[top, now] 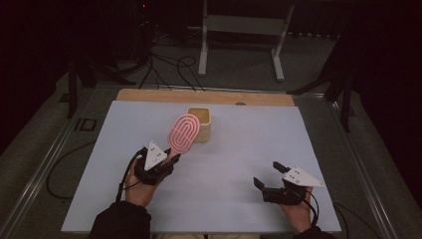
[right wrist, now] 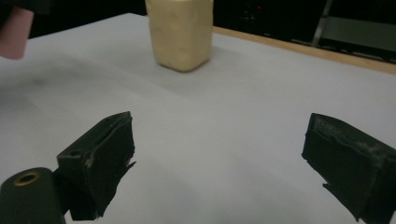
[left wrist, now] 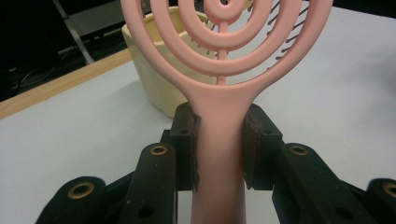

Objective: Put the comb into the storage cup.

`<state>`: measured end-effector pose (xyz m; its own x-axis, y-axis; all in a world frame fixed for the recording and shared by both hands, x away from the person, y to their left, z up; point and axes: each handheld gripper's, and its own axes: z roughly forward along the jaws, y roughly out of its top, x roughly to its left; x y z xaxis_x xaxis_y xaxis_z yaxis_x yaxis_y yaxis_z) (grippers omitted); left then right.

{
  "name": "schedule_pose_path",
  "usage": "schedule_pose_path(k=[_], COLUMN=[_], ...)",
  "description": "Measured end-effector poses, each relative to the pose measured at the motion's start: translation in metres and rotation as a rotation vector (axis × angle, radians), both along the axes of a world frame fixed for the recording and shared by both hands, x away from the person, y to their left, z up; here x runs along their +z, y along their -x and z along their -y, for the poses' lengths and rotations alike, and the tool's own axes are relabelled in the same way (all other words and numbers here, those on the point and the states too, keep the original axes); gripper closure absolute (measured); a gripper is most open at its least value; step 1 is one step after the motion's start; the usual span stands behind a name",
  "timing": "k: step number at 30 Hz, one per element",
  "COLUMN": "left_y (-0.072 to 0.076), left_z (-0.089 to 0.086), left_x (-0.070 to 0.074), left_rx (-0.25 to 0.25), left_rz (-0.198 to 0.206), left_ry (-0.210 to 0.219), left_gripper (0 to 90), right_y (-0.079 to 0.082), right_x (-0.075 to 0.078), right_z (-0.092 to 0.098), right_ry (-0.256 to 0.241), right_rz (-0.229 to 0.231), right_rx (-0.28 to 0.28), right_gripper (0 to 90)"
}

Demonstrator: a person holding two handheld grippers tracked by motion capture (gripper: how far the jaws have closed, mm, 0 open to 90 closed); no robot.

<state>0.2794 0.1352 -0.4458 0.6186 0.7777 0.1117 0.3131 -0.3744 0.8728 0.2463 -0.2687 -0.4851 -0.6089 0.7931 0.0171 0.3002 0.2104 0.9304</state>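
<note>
A pink hairbrush (top: 183, 133) with an oval head of concentric rings is held up off the table. My left gripper (top: 169, 162) is shut on its handle (left wrist: 219, 140), both pads pressed against it. The brush head (left wrist: 224, 37) leans toward a cream square cup (top: 201, 123) that stands upright near the back middle of the white table sheet; in the left gripper view the cup (left wrist: 159, 70) sits just behind the head. My right gripper (top: 268, 174) rests low at the front right, jaws wide apart with nothing between them (right wrist: 219, 158). The cup (right wrist: 180, 32) is far ahead of it.
The white sheet (top: 239, 149) covers a wooden board (top: 149, 95) whose back edge shows. Behind the table lie black cables (top: 169, 69) and a white metal stand (top: 239, 35) on the floor. A dark stand (top: 343, 84) is at the right.
</note>
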Motion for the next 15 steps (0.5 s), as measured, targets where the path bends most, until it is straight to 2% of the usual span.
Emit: schedule_pose_path(k=[6, 9, 15], left_y=[0.001, 0.002, 0.004], left_z=[0.002, 0.003, 0.006], left_x=[-0.001, -0.001, -0.002], left_rx=[0.005, 0.004, -0.002], left_rz=[0.012, 0.014, 0.033], left_ry=[0.0, 0.001, -0.001], left_gripper=[70.1, 70.1, 70.0], right_y=[-0.007, -0.011, -0.018], right_x=[0.01, 0.014, 0.02], right_z=[-0.012, -0.019, -0.033], right_ry=[-0.006, -0.029, -0.041], right_rz=[0.009, 0.001, -0.014], right_rx=[0.037, 0.052, 0.094], right_gripper=[8.8, 8.8, 8.8])
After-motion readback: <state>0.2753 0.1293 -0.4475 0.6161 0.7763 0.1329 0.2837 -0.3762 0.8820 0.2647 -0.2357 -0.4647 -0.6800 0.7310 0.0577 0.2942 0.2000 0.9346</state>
